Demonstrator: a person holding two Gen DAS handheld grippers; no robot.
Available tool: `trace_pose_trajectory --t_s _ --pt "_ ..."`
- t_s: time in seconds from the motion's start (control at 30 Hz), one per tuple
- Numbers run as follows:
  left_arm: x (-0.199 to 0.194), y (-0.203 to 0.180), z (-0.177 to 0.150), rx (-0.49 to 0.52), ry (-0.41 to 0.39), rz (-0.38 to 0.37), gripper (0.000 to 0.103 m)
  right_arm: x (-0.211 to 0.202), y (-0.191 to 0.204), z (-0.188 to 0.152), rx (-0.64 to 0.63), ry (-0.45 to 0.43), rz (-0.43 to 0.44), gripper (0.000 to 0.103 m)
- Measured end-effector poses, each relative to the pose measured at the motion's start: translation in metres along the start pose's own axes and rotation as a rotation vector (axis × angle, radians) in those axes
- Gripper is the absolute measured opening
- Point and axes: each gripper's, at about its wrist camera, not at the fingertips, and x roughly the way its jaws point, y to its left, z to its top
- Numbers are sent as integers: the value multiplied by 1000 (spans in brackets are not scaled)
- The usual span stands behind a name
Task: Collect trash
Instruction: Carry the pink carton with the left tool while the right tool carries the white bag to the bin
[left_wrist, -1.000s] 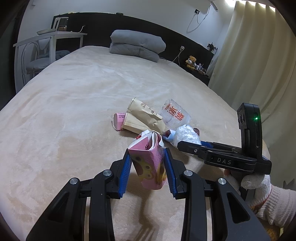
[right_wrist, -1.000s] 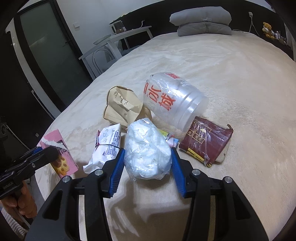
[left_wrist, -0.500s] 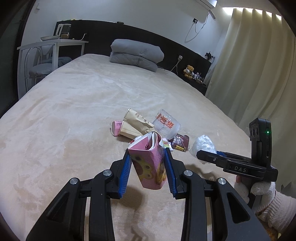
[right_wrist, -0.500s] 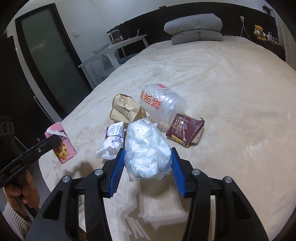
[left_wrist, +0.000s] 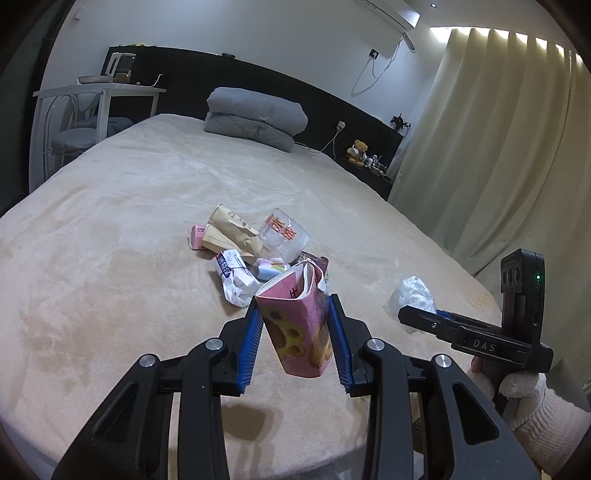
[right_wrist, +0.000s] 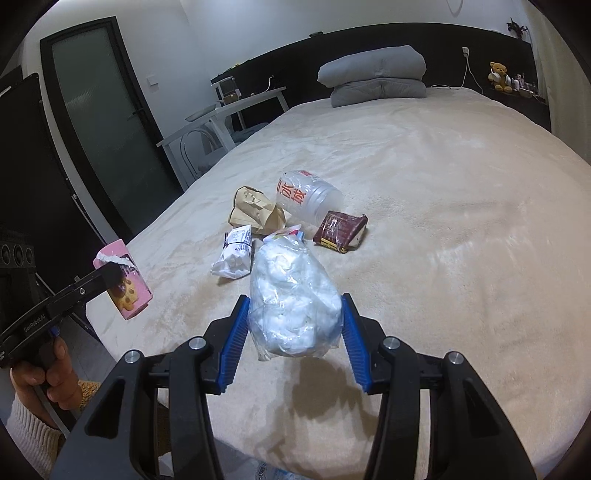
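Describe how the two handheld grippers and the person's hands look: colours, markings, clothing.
Both the left gripper and the right gripper are black, with ridged blue pads and silver pivot bolts. The right one bears "DAS" lettering and a green light; the left reads "GenRobot.AI". The right hand wears a white knit glove.

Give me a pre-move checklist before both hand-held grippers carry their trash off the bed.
1. Left hand-held gripper shut on the pink carton: ok, pads press both sides.
2. Right hand-held gripper shut on the clear bag of white wadding: ok.
3. Both loads clear of the bed: ok, each casts a shadow beneath it.
4. Bag secure: cannot tell, its soft lower end hangs below the pads.
5. Bin or drop-off spot in view: not ok, neither view shows one.
6. Bed cleared: not ok, the plastic cup, brown paper bag, white wrapper and dark red packet lie there.
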Motion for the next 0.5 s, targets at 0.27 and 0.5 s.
trace_pose_trajectory --t_s 0.27,0.5 --pt "-12 -22 -25 14 15 -15 34 -40 -3 -29 28 -32 -1 49" --pt "-33 -38 -51 -2 8 -31 34 -64 -1 -52 41 -45 1 49"
